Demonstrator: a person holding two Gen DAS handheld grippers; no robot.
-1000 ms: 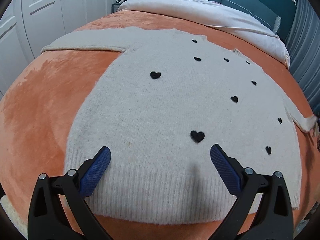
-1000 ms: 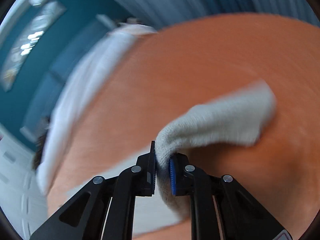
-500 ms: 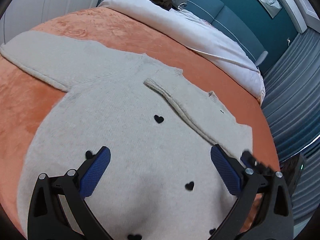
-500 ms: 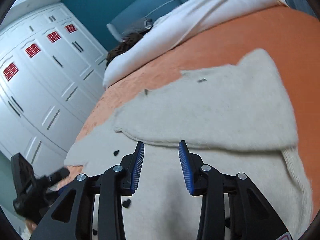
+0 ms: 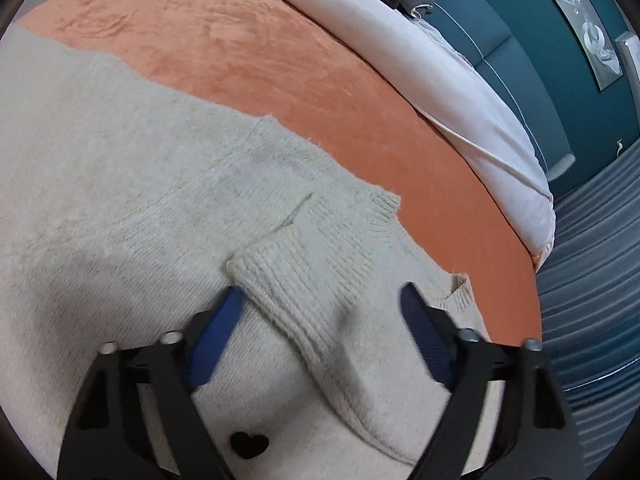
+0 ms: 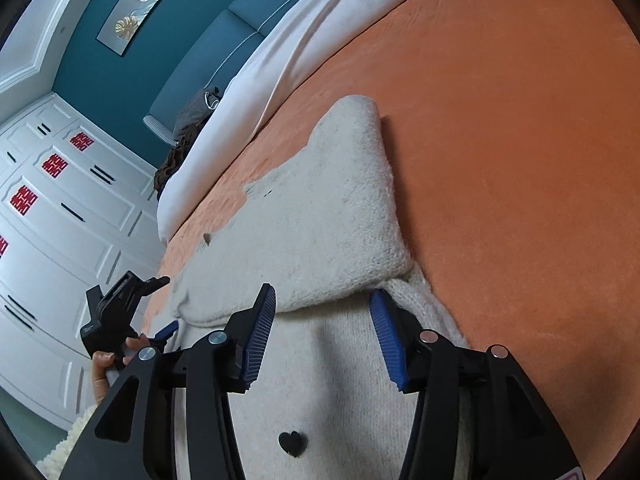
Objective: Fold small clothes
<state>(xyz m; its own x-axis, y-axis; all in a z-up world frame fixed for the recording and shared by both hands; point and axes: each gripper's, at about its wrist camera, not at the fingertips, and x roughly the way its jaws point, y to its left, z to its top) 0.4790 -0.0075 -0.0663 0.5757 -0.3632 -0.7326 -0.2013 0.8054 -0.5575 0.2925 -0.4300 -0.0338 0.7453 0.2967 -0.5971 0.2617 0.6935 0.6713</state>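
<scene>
One cream fuzzy knit sweater with black heart patches (image 5: pixel 132 208) lies flat on the orange plush bedspread (image 5: pixel 320 80), one sleeve (image 6: pixel 336 216) folded across its body, ribbed cuff (image 5: pixel 304 276) uppermost. Two grippers hover above it: the left gripper (image 5: pixel 320 336) spread wide astride the cuff, the right gripper (image 6: pixel 320 340) moderately open at the sleeve fold, neither holding cloth. Risk: a closing finger could snag the loose knit and drag the fold askew.

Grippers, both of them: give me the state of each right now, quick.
Left gripper: jaws open, holding nothing, over the folded sleeve cuff.
Right gripper: jaws open, holding nothing, at the folded sleeve on the sweater.
</scene>
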